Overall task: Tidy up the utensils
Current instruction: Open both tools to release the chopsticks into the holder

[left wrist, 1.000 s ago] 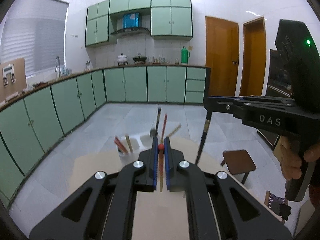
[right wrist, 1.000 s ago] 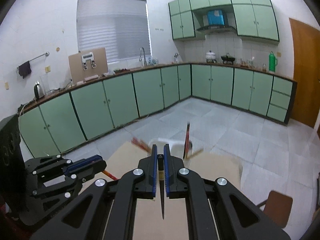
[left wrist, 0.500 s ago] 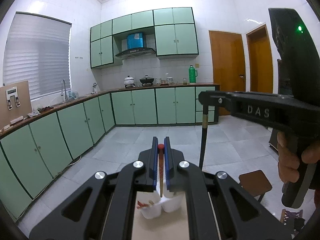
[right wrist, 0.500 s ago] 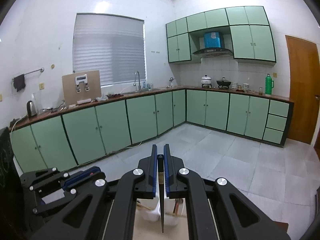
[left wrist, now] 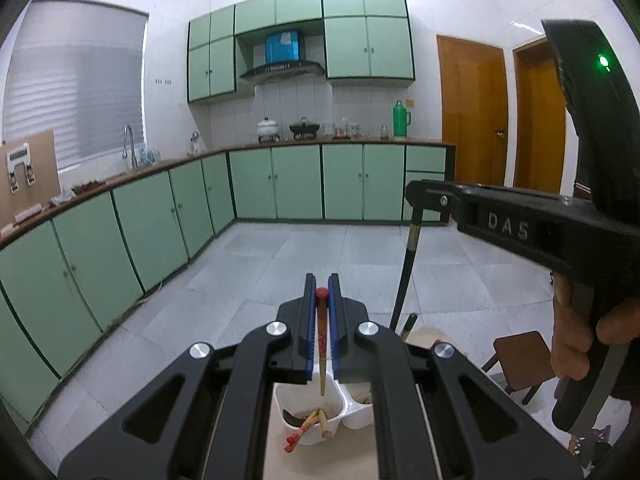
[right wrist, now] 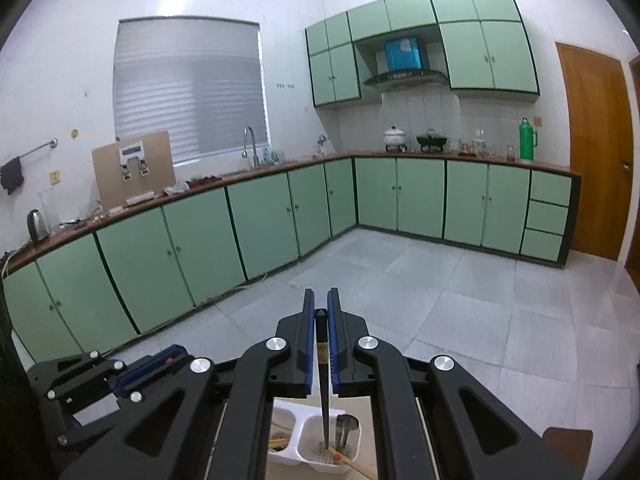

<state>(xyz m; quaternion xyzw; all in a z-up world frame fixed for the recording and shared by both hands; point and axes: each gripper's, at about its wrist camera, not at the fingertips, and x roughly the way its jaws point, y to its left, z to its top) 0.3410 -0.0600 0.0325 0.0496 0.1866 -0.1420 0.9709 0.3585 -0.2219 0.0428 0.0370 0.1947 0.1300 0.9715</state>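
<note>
Now both chopsticks (left wrist: 321, 340) hang lower over holder (left wrist: 308, 396).

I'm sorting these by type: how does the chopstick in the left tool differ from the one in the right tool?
The left tool grips a tan chopstick with a red cap; the right tool grips a black chopstick with a gold band. The tan one's tip hangs above the white holder; the black one's tip already reaches down inside a compartment. Both are clamped near the top and point down.

Bright even light, fisheye-bent edges, dark corners
</note>
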